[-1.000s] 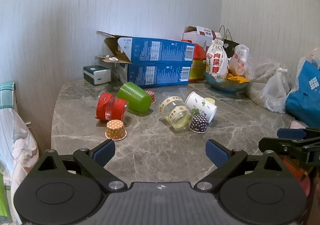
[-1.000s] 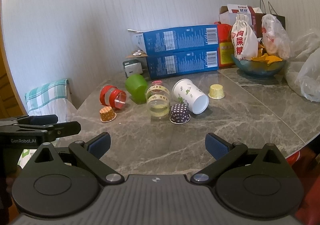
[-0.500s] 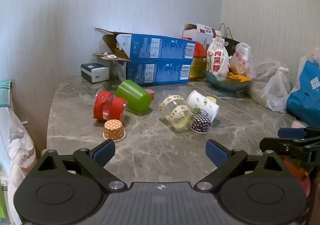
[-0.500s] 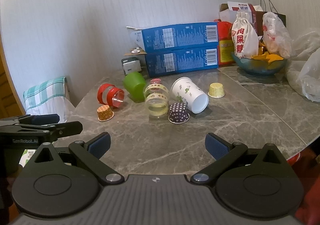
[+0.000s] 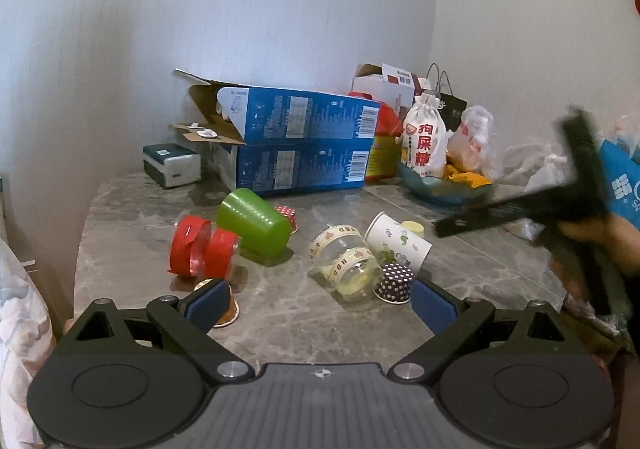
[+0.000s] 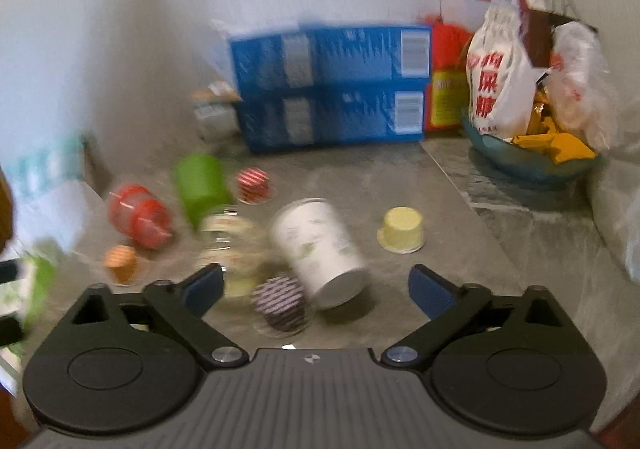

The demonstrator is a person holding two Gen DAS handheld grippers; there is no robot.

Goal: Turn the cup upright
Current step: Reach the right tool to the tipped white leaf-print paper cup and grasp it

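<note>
Several cups lie on the marble table (image 5: 304, 329). A white paper cup (image 5: 402, 243) (image 6: 320, 249) lies on its side. A green cup (image 5: 254, 223) (image 6: 200, 183), a red-taped clear cup (image 5: 202, 251) (image 6: 140, 217) and a clear taped jar (image 5: 346, 263) (image 6: 232, 245) also lie on their sides. A dotted muffin cup (image 5: 394, 283) (image 6: 282, 303), an orange one (image 5: 226, 311) (image 6: 120, 263) and a yellow one (image 6: 401, 229) stand upside down. My left gripper (image 5: 320, 303) is open and empty. My right gripper (image 6: 316, 291) is open and empty just short of the white cup; it shows blurred in the left wrist view (image 5: 560, 205).
Two stacked blue boxes (image 5: 300, 145) stand at the back against the wall. A blue bowl (image 6: 528, 165) of snacks, a white cloth bag (image 6: 496, 85) and plastic bags crowd the back right. A striped muffin cup (image 6: 252, 183) sits behind the green cup. The table edge runs along the left.
My right gripper has moved quickly forward and over the table toward the white cup; its view is now blurred. My left gripper has moved forward a little. Both jaws stay open.
</note>
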